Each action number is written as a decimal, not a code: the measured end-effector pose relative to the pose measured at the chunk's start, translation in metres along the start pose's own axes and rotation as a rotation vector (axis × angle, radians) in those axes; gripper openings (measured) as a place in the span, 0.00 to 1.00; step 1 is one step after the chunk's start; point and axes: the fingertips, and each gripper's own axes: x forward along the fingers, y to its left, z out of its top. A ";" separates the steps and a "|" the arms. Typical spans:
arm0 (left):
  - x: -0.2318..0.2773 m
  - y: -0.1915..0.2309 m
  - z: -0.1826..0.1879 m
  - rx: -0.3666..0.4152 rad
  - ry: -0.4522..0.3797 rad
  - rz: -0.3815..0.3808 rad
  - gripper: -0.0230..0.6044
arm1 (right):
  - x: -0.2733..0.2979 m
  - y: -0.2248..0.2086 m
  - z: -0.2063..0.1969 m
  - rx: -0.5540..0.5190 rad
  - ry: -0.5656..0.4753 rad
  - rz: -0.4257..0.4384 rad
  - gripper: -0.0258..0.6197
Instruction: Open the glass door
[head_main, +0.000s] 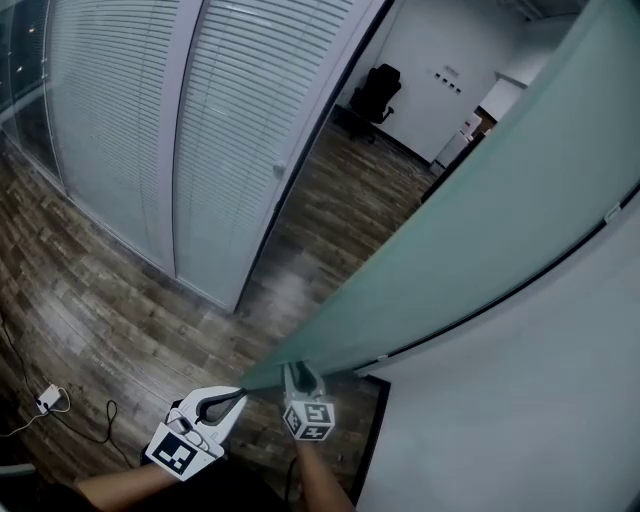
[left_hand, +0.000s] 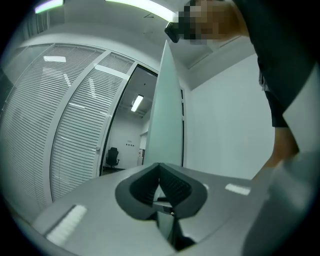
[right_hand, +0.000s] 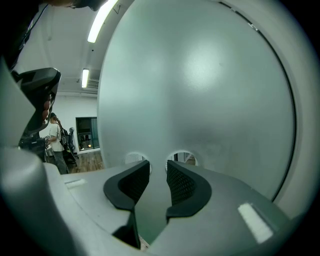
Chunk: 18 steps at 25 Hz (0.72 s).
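Note:
The frosted glass door stands swung open, and its free edge ends just above both grippers. My right gripper is up against the door near that edge. In the right gripper view the door fills the picture, and the right gripper is open with only the pane showing in the gap. Two small clear round spots sit in the glass just beyond its tips. My left gripper is beside the door's edge, to the left. In the left gripper view its tips meet, shut on nothing, and the door's edge rises ahead.
A partition with white blinds runs along the left, with a dark doorway frame beside it. A black office chair stands in the far room. A white wall is on the right. A cable and adapter lie on the wooden floor. A person stands far behind.

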 end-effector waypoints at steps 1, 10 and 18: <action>-0.002 -0.003 -0.002 0.004 0.001 -0.009 0.04 | -0.004 0.002 -0.003 0.001 0.000 0.002 0.21; -0.009 -0.029 -0.022 0.009 0.021 -0.040 0.04 | -0.034 0.007 -0.031 -0.011 -0.016 0.000 0.21; -0.008 -0.055 -0.030 0.010 0.050 -0.073 0.04 | -0.065 0.008 -0.040 -0.015 -0.020 -0.040 0.20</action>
